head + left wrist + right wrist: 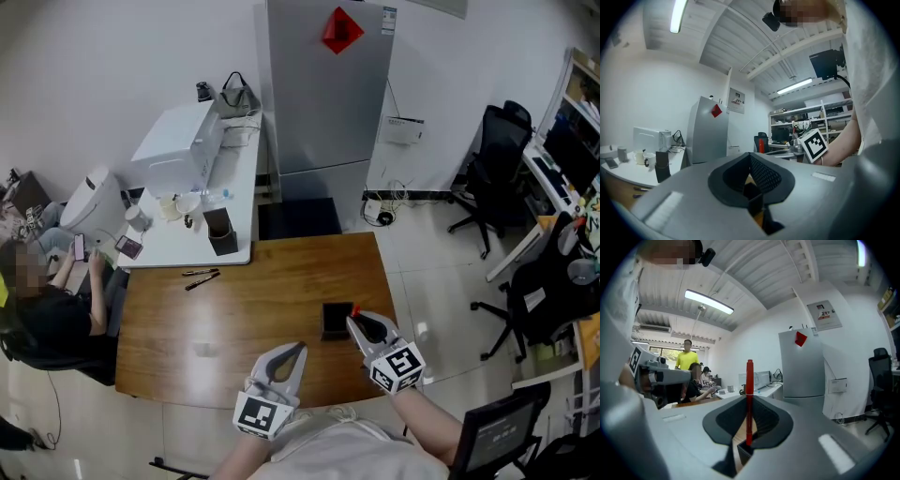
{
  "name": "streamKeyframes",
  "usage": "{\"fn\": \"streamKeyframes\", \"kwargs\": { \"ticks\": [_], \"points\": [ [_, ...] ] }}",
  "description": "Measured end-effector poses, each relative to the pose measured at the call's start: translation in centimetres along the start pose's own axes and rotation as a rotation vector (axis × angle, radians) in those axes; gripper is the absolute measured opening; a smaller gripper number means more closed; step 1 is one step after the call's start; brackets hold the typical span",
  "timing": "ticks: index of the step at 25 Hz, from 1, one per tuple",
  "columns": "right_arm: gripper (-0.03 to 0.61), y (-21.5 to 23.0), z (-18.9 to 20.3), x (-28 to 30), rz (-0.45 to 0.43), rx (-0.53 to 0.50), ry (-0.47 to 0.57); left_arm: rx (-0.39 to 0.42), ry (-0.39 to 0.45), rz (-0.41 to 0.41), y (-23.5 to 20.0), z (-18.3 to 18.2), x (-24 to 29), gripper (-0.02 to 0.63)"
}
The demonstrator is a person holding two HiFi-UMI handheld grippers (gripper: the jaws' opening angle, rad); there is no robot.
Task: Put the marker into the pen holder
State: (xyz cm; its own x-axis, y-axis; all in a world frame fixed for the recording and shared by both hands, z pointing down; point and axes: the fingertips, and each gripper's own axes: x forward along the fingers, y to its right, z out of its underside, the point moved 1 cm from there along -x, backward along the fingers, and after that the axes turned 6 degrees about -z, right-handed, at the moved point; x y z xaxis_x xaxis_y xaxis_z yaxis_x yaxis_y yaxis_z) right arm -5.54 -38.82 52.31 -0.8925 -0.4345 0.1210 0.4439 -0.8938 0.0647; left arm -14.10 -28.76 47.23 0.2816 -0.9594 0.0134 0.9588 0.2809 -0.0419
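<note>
Your left gripper (295, 354) is closed on nothing: its fingers meet, with only bare table (234, 319) showing through the slit between them. It hangs idle, just off to the side of your right gripper (361, 326).

The right gripper's fingers are pinched on the red marker (749, 394). It stands upright in the narrow gap between them, with most of its length sticking up past the fingertips. Its lower end sits just below the fingers, right at the open top of the black holder (740, 453), which lies directly under and ahead of them. From the head view, the holder touches or nearly touches those fingertips.

So the pick-up is done and the marker is lined up. I judge that what's left is to lower it in and let go.

Well beyond both sets of fingers, two pens (202, 277) lie at the table's far edge.
</note>
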Motion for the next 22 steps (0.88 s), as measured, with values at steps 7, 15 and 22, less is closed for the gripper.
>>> {"fn": "streamKeyframes", "kwargs": {
  "ticks": [7, 15, 22],
  "points": [
    [0.035, 2.7, 3.2, 2.4, 0.034, 0.086, -0.057, 0.005, -0.011, -0.012, -1.0, 0.3, 1.2, 0.012],
    [0.065, 2.6, 4.2, 3.4, -0.005, 0.034, -0.058, -0.019, -0.039, -0.053, -2.3, 1.6, 1.6, 0.012],
    [0.097, 2.6, 5.1, 3.3, -0.009, 0.034, -0.087, -0.025, -0.051, -0.054, -2.2, 1.7, 2.1, 0.012]
  ]
}}
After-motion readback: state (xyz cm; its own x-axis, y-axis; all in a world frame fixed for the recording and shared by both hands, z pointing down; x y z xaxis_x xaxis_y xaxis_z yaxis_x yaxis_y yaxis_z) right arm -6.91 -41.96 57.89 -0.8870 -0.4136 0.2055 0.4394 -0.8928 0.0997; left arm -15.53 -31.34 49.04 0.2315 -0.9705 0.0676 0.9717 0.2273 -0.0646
